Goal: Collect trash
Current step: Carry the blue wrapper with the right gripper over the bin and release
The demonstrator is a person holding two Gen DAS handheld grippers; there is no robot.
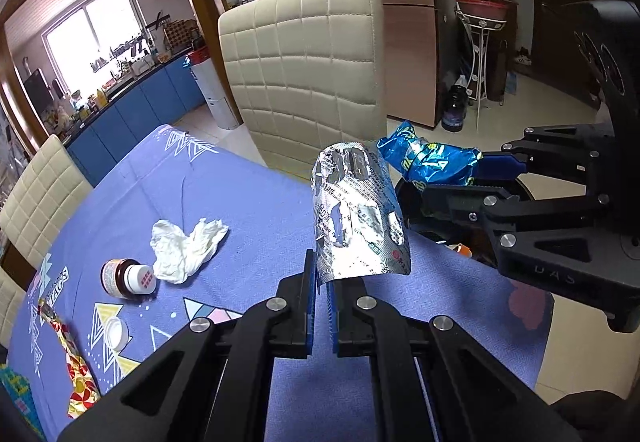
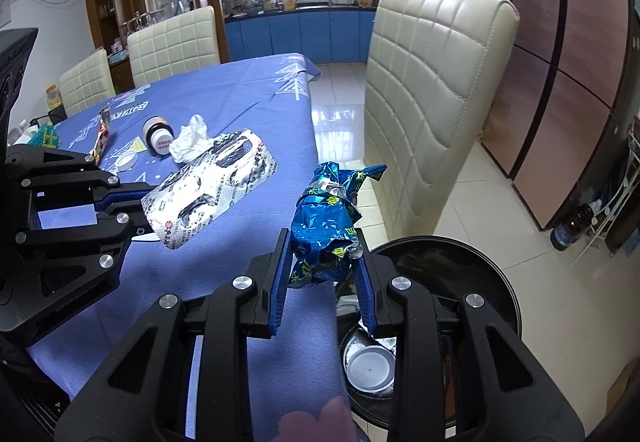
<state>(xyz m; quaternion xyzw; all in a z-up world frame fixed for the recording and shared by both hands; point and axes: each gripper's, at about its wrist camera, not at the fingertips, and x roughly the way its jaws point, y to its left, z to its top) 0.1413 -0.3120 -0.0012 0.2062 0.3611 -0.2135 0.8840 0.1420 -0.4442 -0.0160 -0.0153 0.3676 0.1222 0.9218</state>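
Left wrist view: the left tongs (image 1: 322, 284) are nearly closed, pinching the bottom edge of a silver foil blister sheet (image 1: 358, 213) that stands upright above the blue-clothed desk (image 1: 248, 201), its long axis running toward twelve o'clock and its top curling away. At three o'clock the right tongs (image 1: 476, 177) clamp a crumpled blue foil wrapper (image 1: 430, 159) pointing toward nine o'clock. Right wrist view: the right tongs (image 2: 322, 262) are partly closed around the lower half of the wrapper (image 2: 326, 217), which stands upright just past the desk edge, with a round black bin (image 2: 460, 254) below at five o'clock; a white lid (image 2: 370, 366) lies inside. The left tongs (image 2: 138, 205) sit at nine o'clock holding the blister sheet (image 2: 212, 185) tilted toward two o'clock. Both pieces look very light, thin and crinkly; the sheet seems springy and likely to bend, so an edge grip suits it, while the wrapper probably crushes easily and is best held across its bulk. On the desk remain a crumpled white tissue (image 1: 186, 246), a brown bottle on its side (image 1: 126, 278) and a small white cap (image 1: 116, 332).
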